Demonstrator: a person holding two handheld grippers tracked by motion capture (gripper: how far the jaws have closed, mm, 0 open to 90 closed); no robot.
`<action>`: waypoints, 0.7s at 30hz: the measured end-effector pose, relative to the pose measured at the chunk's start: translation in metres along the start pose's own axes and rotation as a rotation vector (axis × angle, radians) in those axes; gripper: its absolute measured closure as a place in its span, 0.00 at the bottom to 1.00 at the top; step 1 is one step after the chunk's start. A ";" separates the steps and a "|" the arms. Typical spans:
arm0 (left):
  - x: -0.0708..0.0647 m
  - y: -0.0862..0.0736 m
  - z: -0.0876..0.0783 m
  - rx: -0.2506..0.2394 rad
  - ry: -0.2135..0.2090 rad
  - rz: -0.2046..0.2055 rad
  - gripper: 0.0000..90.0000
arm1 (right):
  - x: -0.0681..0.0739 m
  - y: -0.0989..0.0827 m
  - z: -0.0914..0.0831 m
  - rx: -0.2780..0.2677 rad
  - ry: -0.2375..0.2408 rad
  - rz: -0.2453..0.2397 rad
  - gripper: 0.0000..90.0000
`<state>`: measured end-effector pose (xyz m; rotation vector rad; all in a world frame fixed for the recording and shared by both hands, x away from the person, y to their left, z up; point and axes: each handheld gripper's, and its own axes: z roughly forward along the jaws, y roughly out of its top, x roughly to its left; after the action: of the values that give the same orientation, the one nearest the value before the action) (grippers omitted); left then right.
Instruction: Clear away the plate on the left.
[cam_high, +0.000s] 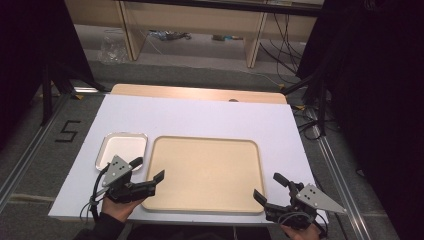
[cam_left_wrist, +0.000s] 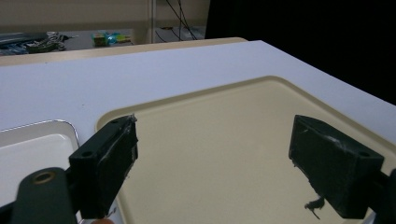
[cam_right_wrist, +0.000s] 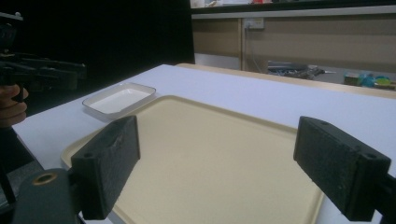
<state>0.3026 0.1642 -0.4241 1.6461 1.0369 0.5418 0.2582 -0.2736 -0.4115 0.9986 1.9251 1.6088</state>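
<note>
Nearby, small white dish (cam_high: 122, 148) beside beige tray (cam_high: 205, 172).

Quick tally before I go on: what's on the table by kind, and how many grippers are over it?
Beige tray: 1
White dish: 1
Grippers: 2, left gripper and right gripper, both open and holding nothing
Total: 4
</note>
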 end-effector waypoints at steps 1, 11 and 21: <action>0.001 0.000 0.001 0.001 0.003 -0.006 0.17 | 0.000 0.000 0.000 0.002 0.002 0.000 0.17; 0.018 0.003 0.003 0.000 0.048 -0.025 0.17 | 0.000 0.000 0.000 0.003 -0.007 0.001 0.17; 0.043 0.006 0.011 0.009 0.126 -0.049 0.17 | 0.000 0.000 0.000 0.003 0.001 -0.001 0.17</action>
<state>0.3356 0.1936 -0.4290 1.6065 1.1703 0.6153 0.2581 -0.2736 -0.4116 0.9983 1.9290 1.6061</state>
